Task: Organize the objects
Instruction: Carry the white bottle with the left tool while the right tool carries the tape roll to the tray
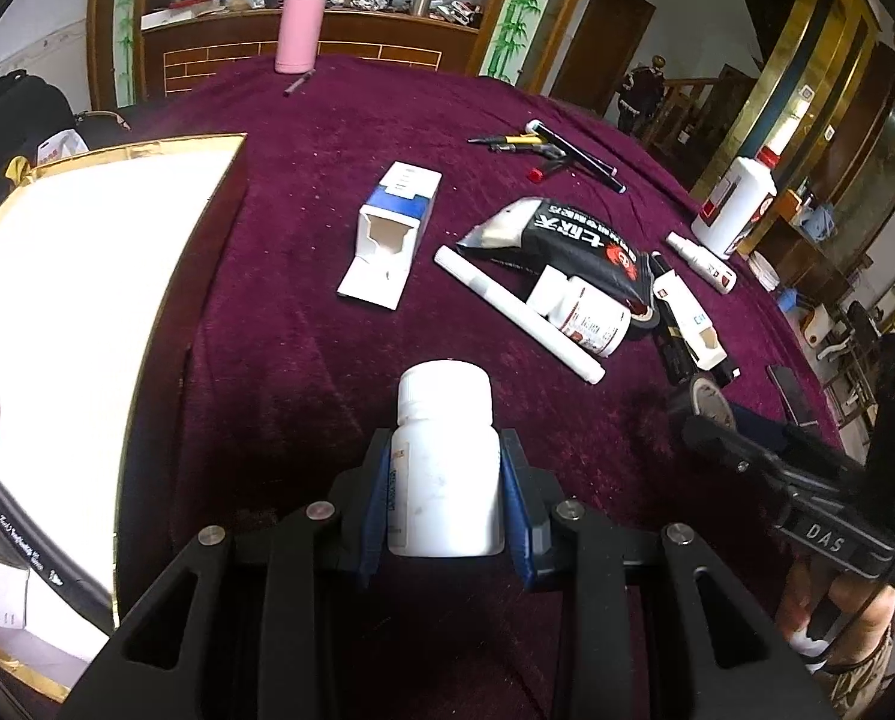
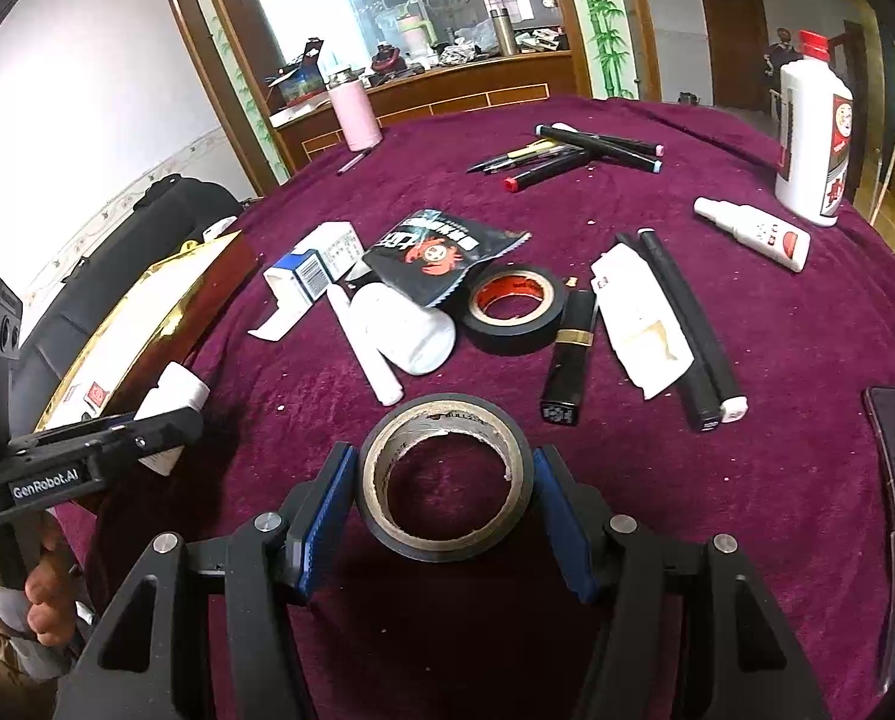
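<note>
The left gripper (image 1: 444,492) pinches a white pill bottle (image 1: 446,462) between its jaws; the right gripper (image 2: 444,495) clamps a black tape roll (image 2: 444,477).

Between the left gripper's (image 1: 444,498) fingers stands a pill bottle (image 1: 446,468), with an open carton (image 1: 389,234) ahead and a tray (image 1: 75,312) to its left, while the right gripper (image 2: 444,504) brackets a tape roll (image 2: 446,483), another tape roll (image 2: 516,309) lying ahead.
</note>
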Available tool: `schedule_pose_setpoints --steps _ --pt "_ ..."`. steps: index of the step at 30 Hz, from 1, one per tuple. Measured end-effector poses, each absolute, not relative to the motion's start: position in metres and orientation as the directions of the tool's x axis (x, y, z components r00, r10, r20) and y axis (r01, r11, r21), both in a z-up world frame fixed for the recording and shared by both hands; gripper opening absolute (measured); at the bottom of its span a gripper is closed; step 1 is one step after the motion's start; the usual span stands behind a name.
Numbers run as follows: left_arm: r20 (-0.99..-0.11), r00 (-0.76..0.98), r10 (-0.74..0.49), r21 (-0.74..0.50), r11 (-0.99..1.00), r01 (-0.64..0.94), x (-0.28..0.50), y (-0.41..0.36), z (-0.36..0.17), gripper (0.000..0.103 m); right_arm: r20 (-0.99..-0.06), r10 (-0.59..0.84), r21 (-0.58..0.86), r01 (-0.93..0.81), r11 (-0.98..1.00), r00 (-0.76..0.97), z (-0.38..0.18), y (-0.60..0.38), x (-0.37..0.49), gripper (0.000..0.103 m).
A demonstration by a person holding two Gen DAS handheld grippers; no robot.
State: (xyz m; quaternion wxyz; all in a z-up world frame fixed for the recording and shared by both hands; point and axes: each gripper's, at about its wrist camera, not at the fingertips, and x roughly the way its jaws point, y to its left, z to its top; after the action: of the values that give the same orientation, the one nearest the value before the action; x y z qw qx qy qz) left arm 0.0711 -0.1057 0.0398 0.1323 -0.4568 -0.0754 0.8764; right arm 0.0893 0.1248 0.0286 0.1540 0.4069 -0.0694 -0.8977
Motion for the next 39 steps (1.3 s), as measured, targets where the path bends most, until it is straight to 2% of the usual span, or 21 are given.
schedule_pose_setpoints --steps 16,39 --pt "-0.748 -0.603 0.276 -0.278 -0.956 -0.093 0.088 -0.144 0.061 0.032 -0.701 -0.368 0.252 0.271 -0.929 -0.611 0.033 0.105 0.09 0.064" --pt "-0.746 -0.65 0.145 -0.264 -0.96 0.089 0.108 -0.221 0.071 0.032 -0.686 -0.43 0.243 0.372 -0.896 -0.587 0.042 0.069 0.084 0.064"
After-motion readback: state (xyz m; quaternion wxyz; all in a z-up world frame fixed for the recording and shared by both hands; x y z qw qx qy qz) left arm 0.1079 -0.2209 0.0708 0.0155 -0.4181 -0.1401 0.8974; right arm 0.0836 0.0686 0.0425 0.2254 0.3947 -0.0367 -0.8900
